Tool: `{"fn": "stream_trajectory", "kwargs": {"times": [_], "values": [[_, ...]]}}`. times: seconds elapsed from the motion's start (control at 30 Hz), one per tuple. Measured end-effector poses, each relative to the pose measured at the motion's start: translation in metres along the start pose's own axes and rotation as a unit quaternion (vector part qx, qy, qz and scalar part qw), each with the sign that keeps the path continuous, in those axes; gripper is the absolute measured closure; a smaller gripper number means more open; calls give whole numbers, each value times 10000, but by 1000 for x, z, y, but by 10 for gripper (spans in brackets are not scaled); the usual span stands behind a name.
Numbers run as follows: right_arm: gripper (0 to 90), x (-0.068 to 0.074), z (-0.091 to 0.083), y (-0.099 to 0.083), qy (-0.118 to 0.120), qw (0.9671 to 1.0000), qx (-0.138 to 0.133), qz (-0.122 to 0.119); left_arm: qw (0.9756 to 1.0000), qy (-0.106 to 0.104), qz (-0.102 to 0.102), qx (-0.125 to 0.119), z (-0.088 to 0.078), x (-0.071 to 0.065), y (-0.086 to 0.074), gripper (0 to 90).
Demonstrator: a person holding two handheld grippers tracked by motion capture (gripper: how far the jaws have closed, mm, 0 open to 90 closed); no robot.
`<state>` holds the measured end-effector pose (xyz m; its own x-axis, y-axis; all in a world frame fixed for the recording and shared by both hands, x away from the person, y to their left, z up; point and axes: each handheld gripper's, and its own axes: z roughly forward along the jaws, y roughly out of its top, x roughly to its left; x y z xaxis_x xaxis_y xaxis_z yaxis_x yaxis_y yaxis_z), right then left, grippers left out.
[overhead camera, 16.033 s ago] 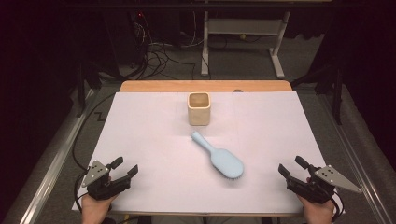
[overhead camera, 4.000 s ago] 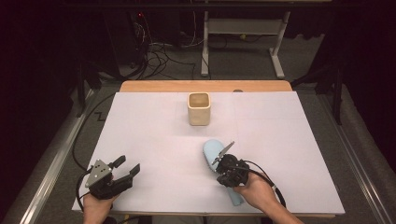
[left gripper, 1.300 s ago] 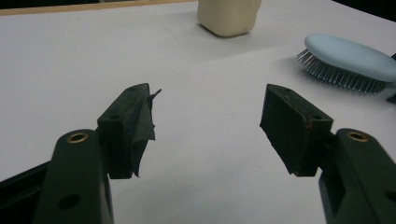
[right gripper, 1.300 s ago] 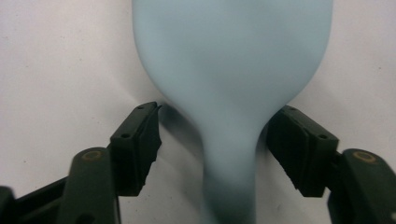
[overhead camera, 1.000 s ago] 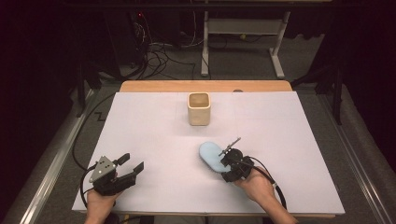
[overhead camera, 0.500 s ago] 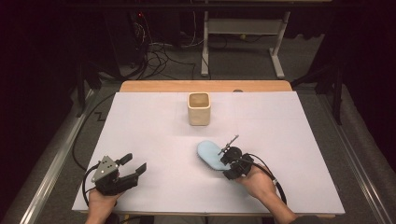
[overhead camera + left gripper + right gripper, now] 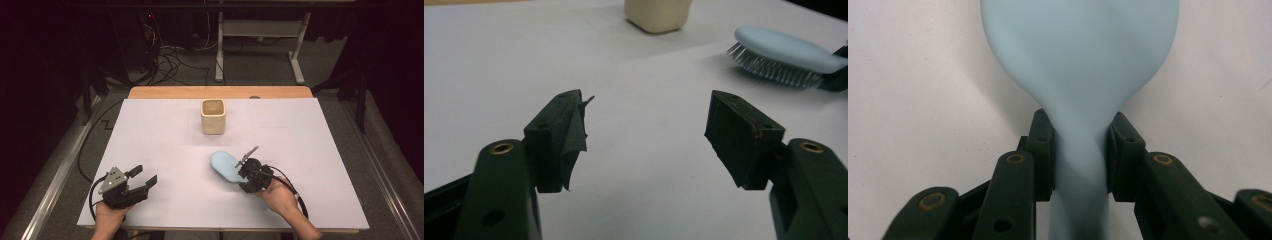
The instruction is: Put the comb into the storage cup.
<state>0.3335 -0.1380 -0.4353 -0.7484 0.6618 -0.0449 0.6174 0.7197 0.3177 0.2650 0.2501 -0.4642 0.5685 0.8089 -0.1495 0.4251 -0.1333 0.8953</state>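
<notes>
Hairbrush (image 7: 1078, 55) handle (pale blue) — clamped between right hand-held gripper (image 7: 1080, 150) jaws, just closing.

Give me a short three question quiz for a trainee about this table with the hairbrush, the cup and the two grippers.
1. True or false: the right gripper is shut on the neck of the blue hairbrush.
2. Which way do the hairbrush's bristles face? A up, B down toward the table.
3. What stands at the far middle of the table?

Key
1. True, its pads press the neck from both sides.
2. B.
3. The cream cup. The left gripper is open, holding nothing.
</notes>
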Motion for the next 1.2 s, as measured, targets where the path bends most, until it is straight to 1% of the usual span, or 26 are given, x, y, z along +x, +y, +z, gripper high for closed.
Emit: {"fn": "stream_trajectory", "kwargs": {"times": [0.03,0.07,0.13,0.27,0.3,0.4,0.47,0.5,0.53,0.57,0.63,0.73,0.8,0.87,0.97,1.07,1.13,1.2], "values": [[705,-1,0,-1,6,10000,-10,1,10000,15,23,1,0,0,0,325],[705,-2,-1,-2,25,10000,-54,62,10000,26,26,9,0,-1,0,326],[705,-3,-3,-4,40,9999,-118,110,10000,56,4,5,0,-1,1,326],[705,-5,-13,-8,33,9994,-298,149,9994,273,186,-83,-5,-5,1,324],[705,-5,-14,-9,42,9993,-311,209,9993,300,201,-105,-5,-5,1,323],[705,-8,-19,-12,45,9991,-368,202,9994,296,107,-119,-5,-3,1,320],[705,-8,-22,-12,58,9989,-415,217,9995,297,73,-85,-3,-2,0,319],[705,-9,-23,-12,55,9988,-452,199,9995,289,70,-50,-2,-1,0,319],[705,-9,-24,-13,57,9986,-463,238,9996,274,41,-39,-2,-1,0,319],[705,-9,-25,-12,67,9986,-487,208,9997,235,3,-36,-1,-1,0,321],[705,-8,-26,-12,111,9984,-508,222,9999,147,-40,-66,-1,-1,1,323],[704,-6,-27,-12,151,9981,-583,154,9999,143,38,-78,-1,-3,2,323],[704,-6,-28,-11,170,9977,-628,175,9999,130,65,-76,-1,-3,2,323],[704,-8,-28,-11,196,9973,-682,173,9999,116,66,-87,1,-4,3,323],[704,-12,-29,-10,244,9969,-706,261,9999,82,76,-107,3,-5,5,322],[704,-15,-30,-9,291,9962,-780,239,9999,31,78,-82,6,-7,6,322],[704,-14,-31,-9,303,9954,-845,339,9999,9,73,-113,6,-7,6,321],[703,-16,-33,-9,310,9948,-919,306,9999,-39,40,-138,6,-7,6,319]]}}
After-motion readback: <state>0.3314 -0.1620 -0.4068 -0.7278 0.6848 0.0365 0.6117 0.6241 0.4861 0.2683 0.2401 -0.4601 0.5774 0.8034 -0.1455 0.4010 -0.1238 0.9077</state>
